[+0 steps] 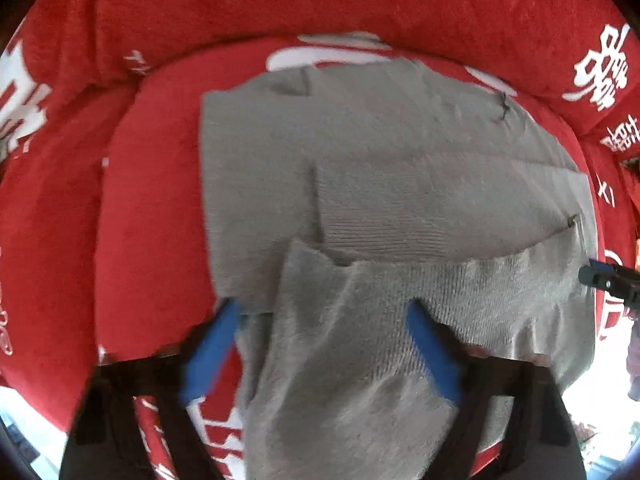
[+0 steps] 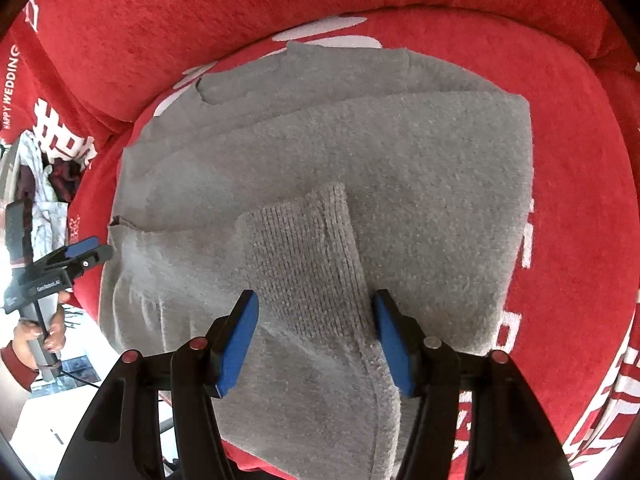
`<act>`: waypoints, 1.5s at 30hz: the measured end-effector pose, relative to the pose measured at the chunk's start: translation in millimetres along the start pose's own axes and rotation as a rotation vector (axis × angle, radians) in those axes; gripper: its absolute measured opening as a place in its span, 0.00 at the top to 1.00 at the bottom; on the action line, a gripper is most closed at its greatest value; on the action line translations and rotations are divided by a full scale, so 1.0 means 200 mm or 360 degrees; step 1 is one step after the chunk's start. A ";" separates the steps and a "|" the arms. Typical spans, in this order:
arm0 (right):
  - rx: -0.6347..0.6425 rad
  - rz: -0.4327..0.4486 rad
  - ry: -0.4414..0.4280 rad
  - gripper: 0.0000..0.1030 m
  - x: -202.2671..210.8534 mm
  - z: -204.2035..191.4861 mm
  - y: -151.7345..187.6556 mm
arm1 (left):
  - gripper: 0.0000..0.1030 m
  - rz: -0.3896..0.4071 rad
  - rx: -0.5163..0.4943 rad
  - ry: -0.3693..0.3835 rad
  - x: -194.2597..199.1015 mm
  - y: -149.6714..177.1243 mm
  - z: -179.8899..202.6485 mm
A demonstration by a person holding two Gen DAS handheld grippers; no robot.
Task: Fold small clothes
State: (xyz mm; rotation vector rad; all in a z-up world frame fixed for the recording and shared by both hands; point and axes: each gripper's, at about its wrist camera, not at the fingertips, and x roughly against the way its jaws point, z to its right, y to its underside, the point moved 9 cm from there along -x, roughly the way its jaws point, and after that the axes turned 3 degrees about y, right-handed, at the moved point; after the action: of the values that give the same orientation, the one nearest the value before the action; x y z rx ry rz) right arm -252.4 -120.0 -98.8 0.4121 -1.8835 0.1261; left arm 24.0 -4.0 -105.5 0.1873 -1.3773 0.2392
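Observation:
A grey knit sweater [image 1: 400, 168] lies partly folded on a red cushion [image 1: 152, 208]. One of its sleeves [image 1: 340, 340] is laid across the lower part. My left gripper [image 1: 322, 306] points down over that sleeve, open, its blue pads [image 1: 208, 352] either side of the cloth without pressing it. In the right wrist view the sweater [image 2: 420, 168] fills the middle. Its other sleeve, with a ribbed cuff [image 2: 300, 248], lies flat between the spread blue pads [image 2: 394, 344] of my right gripper [image 2: 316, 296], which is open. The left gripper [image 2: 90, 252] also shows at that view's left edge.
The cushion belongs to a red seat with white lettering and a padded backrest [image 2: 200, 20] curving round the far side. A hand [image 2: 44, 332] holds the left gripper's handle. A heap of other clothes [image 2: 52, 184] lies beyond the seat's left edge. The right gripper's tip [image 1: 600, 276] pokes in at the right.

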 end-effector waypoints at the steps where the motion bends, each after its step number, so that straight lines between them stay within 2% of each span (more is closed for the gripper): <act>1: -0.0001 0.0005 0.0018 0.47 0.00 0.00 0.00 | 0.55 -0.0029 0.0003 0.0013 -0.02 0.01 0.00; 2: 0.0004 0.0010 0.0044 0.68 0.00 0.01 0.00 | 0.71 -0.0032 0.0003 0.0025 -0.03 0.01 0.01; 3: 0.0024 0.0012 0.0085 0.84 0.00 0.01 0.00 | 0.79 -0.0015 -0.0003 0.0049 -0.02 0.02 0.01; 4: 0.0046 0.0027 0.0126 0.94 0.01 0.00 0.00 | 0.88 -0.0001 -0.0010 0.0062 -0.01 0.03 0.01; 7: 0.0121 0.0107 0.0143 0.94 0.10 -0.04 0.03 | 0.88 0.0054 -0.0022 0.0148 0.08 0.06 0.02; 13: 0.0193 0.0288 0.0165 0.94 0.36 -0.13 0.07 | 0.88 0.0211 -0.0007 0.0187 0.34 0.05 0.03; 17: 0.0257 0.0419 0.0183 0.94 0.52 -0.20 -0.04 | 0.88 0.0357 -0.0007 0.0209 0.51 -0.08 0.06; 21: 0.0306 0.0536 0.0211 0.94 0.62 -0.23 -0.24 | 0.88 0.0458 -0.0027 0.0153 0.54 -0.31 0.05; 24: 0.0309 0.0562 0.0248 0.94 0.56 -0.18 -0.43 | 0.88 0.0491 -0.0002 0.0072 0.45 -0.47 0.02; 27: 0.0259 0.0485 0.0298 0.94 0.36 -0.08 -0.58 | 0.88 0.0456 0.0056 0.0004 0.28 -0.58 0.00; 30: 0.0176 0.0418 0.0322 0.94 0.17 0.00 -0.66 | 0.88 0.0393 0.0098 -0.0086 0.09 -0.64 -0.01; 34: 0.0072 0.0336 0.0328 0.94 0.00 0.10 -0.66 | 0.87 0.0337 0.0136 -0.0196 -0.06 -0.64 -0.05; 36: 0.0040 0.0314 0.0329 0.94 -0.06 0.13 -0.65 | 0.71 0.0328 0.0166 -0.0240 -0.08 -0.64 -0.09; 37: 0.0030 0.0316 0.0327 0.94 -0.07 0.14 -0.64 | 0.49 0.0337 0.0190 -0.0291 -0.07 -0.64 -0.12; 38: 0.0018 0.0321 0.0322 0.94 -0.07 0.14 -0.64 | 0.34 0.0356 0.0222 -0.0378 -0.05 -0.64 -0.18; 42: -0.0062 0.0309 0.0301 0.94 -0.05 0.16 -0.65 | 0.34 0.0340 0.0297 -0.0446 0.02 -0.61 -0.32; 45: -0.0125 0.0297 0.0301 0.94 -0.02 0.19 -0.63 | 0.34 0.0315 0.0344 -0.0450 0.09 -0.53 -0.40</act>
State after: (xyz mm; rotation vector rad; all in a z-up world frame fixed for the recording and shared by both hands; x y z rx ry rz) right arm -241.6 -248.1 -129.4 0.1637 -1.7312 0.2082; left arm 132.8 -83.0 -101.7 0.2723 -1.6524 0.5446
